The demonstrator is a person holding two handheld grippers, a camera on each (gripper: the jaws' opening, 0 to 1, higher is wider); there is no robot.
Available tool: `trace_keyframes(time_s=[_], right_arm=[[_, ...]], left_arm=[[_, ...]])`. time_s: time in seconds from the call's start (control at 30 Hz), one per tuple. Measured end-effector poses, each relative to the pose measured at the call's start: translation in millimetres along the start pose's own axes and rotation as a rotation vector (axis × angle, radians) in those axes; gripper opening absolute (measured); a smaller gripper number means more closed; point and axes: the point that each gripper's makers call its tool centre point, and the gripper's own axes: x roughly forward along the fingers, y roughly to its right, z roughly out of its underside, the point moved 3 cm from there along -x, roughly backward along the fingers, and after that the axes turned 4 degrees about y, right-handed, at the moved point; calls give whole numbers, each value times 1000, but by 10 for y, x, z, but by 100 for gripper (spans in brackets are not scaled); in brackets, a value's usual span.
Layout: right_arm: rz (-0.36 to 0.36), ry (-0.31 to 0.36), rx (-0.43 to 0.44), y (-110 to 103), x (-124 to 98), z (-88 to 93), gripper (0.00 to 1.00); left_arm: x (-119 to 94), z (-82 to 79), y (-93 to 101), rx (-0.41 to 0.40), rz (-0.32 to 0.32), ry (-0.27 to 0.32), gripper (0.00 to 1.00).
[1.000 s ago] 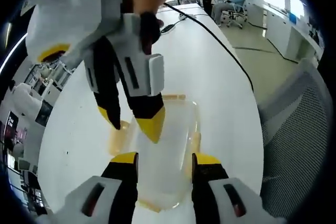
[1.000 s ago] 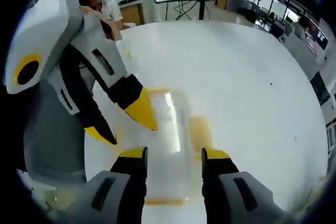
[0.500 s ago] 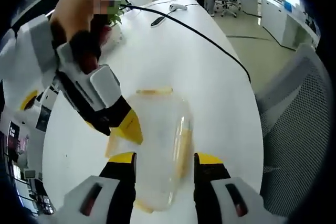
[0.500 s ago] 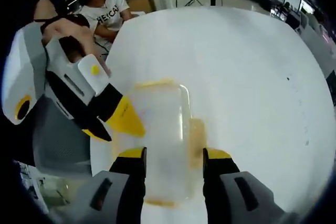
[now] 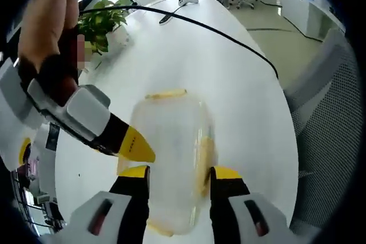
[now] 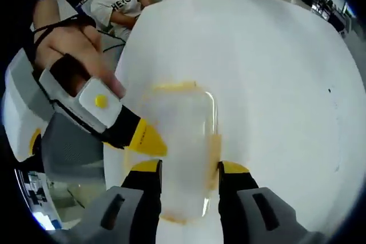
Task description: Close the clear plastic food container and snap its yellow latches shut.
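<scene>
Clear rounded plastic container [image 5: 171,152] with yellow latches [image 5: 166,94] sits near the white desk [image 5: 229,72] edge, long axis running away from the left gripper [image 5: 174,172], both grippers' [image 6: 186,168] fingers spread apart over it.

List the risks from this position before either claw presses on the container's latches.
1. The clear container is light and sits on a smooth white table; a one-sided push could slide it.
2. Both claws crowd the same side: the right claw tips beside the left claw, so they might collide.
3. The yellow latch is blurred through clear plastic, so a press could miss it.
</scene>
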Motion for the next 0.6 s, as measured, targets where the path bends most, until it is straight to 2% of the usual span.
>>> trace_keyframes(time_s=[0.17,0.47,0.6], right_arm=[[0,-39,-5,2,8,1,35],[-7,-52,-18,2,12,5,32],[-26,-55,-12,24,8,9,27]], left_arm=[[17,4,-7,14,-20,-4,39],[14,14,-21,3,-24,9,38],[27,15,-47,7,-18,6,38]])
